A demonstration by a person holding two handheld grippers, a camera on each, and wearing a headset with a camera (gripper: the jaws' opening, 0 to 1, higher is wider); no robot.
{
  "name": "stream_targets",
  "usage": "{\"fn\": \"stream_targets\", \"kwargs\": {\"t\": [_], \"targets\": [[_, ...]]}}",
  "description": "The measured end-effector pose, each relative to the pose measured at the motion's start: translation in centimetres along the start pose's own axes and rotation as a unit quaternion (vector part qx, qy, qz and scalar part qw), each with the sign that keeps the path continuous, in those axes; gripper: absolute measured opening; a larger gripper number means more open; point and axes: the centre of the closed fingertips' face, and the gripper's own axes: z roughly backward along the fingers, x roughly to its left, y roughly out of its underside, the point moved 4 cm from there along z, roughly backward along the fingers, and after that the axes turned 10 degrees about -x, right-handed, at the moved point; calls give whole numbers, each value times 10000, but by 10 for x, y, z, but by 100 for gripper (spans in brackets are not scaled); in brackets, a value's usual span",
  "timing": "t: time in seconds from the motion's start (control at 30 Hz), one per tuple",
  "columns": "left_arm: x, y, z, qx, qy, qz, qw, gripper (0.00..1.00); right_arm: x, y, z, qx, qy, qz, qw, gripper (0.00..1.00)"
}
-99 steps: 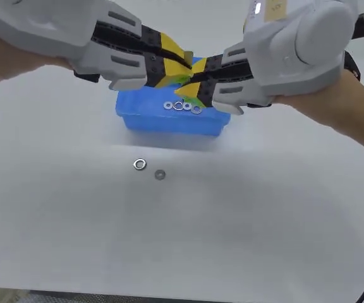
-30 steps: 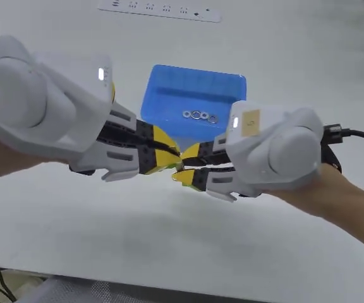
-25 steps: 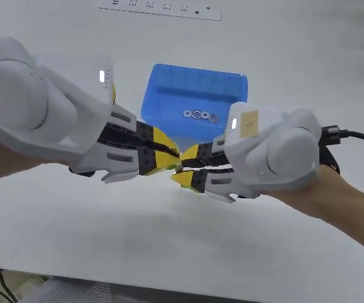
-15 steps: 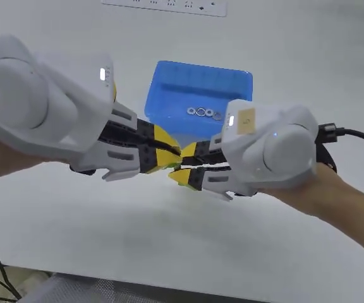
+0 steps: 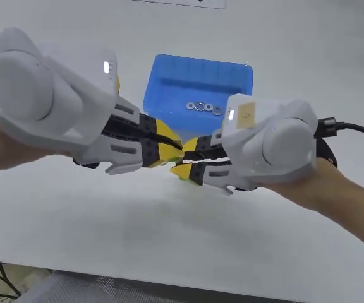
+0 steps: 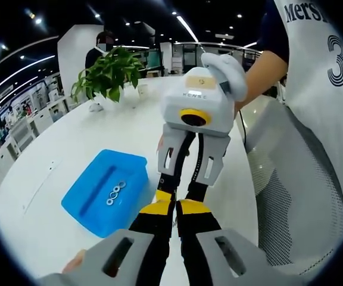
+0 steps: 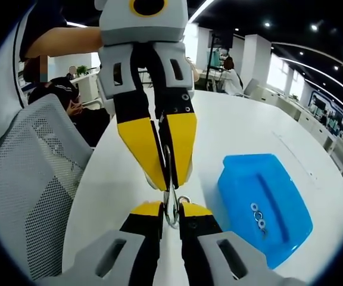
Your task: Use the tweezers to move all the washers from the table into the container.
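Currently the left tongs (image 5: 168, 150) and right tongs (image 5: 188, 159) are both clamped on the tweezers (image 7: 168, 176), one at each end, low over the desk (image 5: 169, 240) near the container (image 5: 169, 95). Four washers (image 5: 201, 106) lie in the container. One ring (image 7: 184, 199) (prob. a washer) shows just beside the tweezers. Risk: uneven squeeze btwn your hands twists the blades, so the washer slips or flicks away.

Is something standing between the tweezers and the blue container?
Nothing visible does: only bare table lies between the tweezers, held by the left gripper and right gripper, and the open container.
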Motion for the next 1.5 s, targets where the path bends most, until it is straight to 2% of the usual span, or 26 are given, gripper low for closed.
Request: {"fn": "stream_targets", "kwargs": {"t": [0.57,0.73,0.9,1.03,1.13,1.3,1.4,1.5], "targets": [[0,0,-2,-13,13,104,9999,7,0,4,0,52,13,-5,10000,12],[3,0,-3,-27,-24,132,9999,7,-1,5,0,48,32,-118,9999,11],[5,1,-3,-162,-40,264,9995,7,-2,6,0,47,40,-201,9998,10],[3,0,-3,-163,-30,253,9995,7,-1,5,0,57,76,-146,9998,10],[3,-2,-2,-291,-83,329,9990,7,-2,4,3,13,134,-237,9996,10],[2,-7,0,-298,-72,276,9991,7,-1,-1,6,10,117,-163,9998,10],[2,-13,4,-331,-52,201,9992,7,-1,-7,8,-107,98,-251,9996,10],[4,-17,8,-371,-85,200,9991,7,-3,-13,12,-107,112,-155,9998,10]]}}
